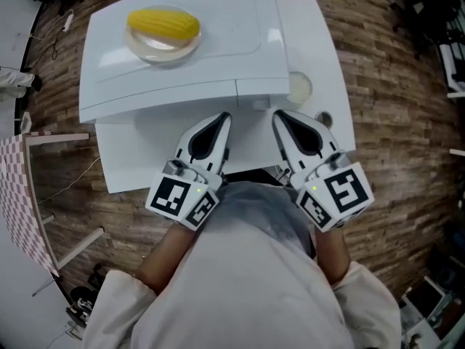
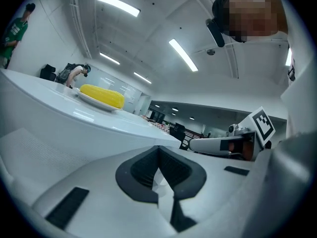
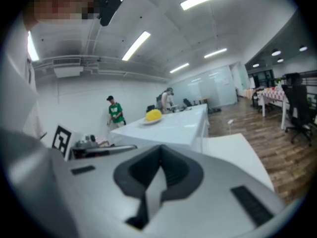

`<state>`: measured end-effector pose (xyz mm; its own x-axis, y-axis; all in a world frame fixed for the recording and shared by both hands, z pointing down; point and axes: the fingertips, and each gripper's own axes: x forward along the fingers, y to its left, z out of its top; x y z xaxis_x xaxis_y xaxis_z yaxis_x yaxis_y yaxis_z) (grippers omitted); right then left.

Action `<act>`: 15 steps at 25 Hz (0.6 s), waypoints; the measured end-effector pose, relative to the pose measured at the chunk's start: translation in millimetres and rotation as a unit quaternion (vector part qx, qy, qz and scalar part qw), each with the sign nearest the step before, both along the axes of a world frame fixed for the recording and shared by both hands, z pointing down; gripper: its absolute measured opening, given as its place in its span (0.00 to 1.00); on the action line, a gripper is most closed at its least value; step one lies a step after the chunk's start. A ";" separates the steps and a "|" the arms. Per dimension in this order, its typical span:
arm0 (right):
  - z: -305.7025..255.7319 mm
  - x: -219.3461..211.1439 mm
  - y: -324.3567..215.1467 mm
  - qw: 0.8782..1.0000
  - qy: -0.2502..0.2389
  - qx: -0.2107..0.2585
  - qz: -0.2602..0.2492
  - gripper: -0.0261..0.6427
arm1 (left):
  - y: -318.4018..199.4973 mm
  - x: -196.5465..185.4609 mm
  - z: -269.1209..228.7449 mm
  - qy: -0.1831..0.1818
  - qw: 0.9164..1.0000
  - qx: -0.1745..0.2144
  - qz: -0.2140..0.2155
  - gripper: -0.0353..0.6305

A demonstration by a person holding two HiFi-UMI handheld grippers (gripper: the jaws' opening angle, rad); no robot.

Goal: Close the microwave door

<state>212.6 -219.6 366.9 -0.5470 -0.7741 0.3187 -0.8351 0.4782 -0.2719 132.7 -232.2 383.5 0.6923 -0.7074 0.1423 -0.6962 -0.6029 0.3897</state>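
Observation:
A white microwave (image 1: 218,57) stands on a white table (image 1: 138,151), seen from above; its front and door are hidden from the head view. On top sits a plate (image 1: 163,48) with a yellow corn cob (image 1: 163,24). My left gripper (image 1: 221,119) and right gripper (image 1: 279,116) are held side by side close to the person's body, tips just short of the microwave's front edge. Both are shut with nothing between them. In the left gripper view the corn cob (image 2: 102,95) lies up on the microwave top (image 2: 59,120), beyond the gripper (image 2: 159,148). The right gripper view shows the gripper (image 3: 160,148) and the corn cob (image 3: 153,115).
A round white disc (image 1: 298,88) lies on the table right of the microwave. A checkered cloth on a frame (image 1: 20,202) stands at the left over wooden floor (image 1: 392,107). People (image 3: 116,113) stand far back in the room, and office chairs (image 3: 297,108) stand at the right.

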 end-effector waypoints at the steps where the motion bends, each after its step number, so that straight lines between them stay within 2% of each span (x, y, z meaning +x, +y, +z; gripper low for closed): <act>1: -0.6 3.0 4.4 1.000 0.000 -0.001 -0.002 0.07 | 3.1 -1.6 1.9 0.001 1.000 -0.004 -0.004 0.08; 9: -4.4 23.6 28.8 1.000 -0.011 -0.012 -0.005 0.07 | 19.3 6.7 -2.0 0.001 1.000 -0.010 0.000 0.08; 15: -8.6 23.7 30.9 1.000 -0.016 -0.012 -0.011 0.07 | 22.7 13.8 -1.7 0.002 1.000 -0.013 0.007 0.08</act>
<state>236.4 -188.7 358.3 -0.5735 -0.7545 0.3191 -0.8154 0.4885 -0.3107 146.5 -209.6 381.8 0.7027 -0.6938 0.1577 -0.6862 -0.6022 0.4079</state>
